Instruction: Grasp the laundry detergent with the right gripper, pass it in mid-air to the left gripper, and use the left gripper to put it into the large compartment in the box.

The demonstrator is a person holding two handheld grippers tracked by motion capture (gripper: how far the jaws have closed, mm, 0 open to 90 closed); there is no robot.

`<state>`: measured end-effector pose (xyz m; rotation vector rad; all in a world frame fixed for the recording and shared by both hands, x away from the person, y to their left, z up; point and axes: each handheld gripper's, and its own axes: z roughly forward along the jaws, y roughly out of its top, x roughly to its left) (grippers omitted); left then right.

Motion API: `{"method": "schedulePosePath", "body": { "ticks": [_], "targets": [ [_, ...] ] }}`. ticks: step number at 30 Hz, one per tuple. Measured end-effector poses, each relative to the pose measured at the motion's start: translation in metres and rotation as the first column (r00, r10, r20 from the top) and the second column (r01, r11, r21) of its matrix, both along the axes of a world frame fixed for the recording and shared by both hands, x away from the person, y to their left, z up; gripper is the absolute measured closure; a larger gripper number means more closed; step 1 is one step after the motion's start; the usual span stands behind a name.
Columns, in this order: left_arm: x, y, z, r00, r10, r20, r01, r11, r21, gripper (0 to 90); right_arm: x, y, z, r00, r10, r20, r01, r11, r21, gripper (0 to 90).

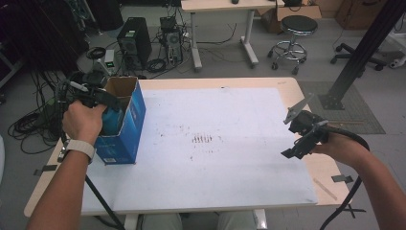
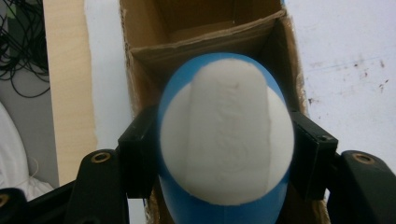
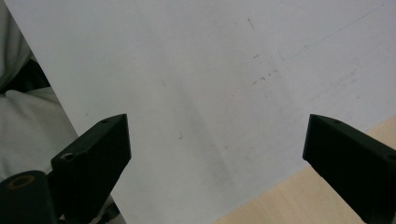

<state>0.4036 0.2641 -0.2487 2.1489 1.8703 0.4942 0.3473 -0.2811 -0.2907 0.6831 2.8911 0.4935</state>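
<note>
The left gripper [image 2: 219, 154] pinches a blue-and-white bottle [image 2: 224, 140] by its sides, base toward the camera, long axis running straight ahead of the jaws into the open blue box [image 2: 205, 42]. Best lowered centred, clear of the cardboard flaps. The right gripper [image 3: 215, 154] hangs spread, empty, over the table [image 3: 210, 70].

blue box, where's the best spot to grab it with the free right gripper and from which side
Take the blue box by the top edge of its long blue wall facing the table's middle, coming from above with one jaw inside and one outside. It stands upright with its top open, and that thin cardboard wall fits between the wide-open jaws of the right gripper. The left gripper with its blue and white object is over the opening, so grip the nearer end.
</note>
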Motion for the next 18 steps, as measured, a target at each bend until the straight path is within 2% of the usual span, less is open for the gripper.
{"method": "schedulePosePath", "body": {
  "ticks": [4, 18],
  "targets": [
    [0.002, 0.000, -0.009, 0.9999, -0.004, -0.013, 0.004, 1.0000, 0.006, 37.9, 0.000, -0.001, -0.001, 1.0000, -0.004, 0.000, 0.004, 1.0000, 0.002, 7.5],
    [0.006, 0.001, -0.026, 0.9988, 0.006, -0.048, -0.006, 1.0000, 0.007, 37.9, 0.000, -0.002, -0.005, 0.9998, -0.007, -0.018, 0.007, 1.0000, -0.007, 7.7]
  ]
}}
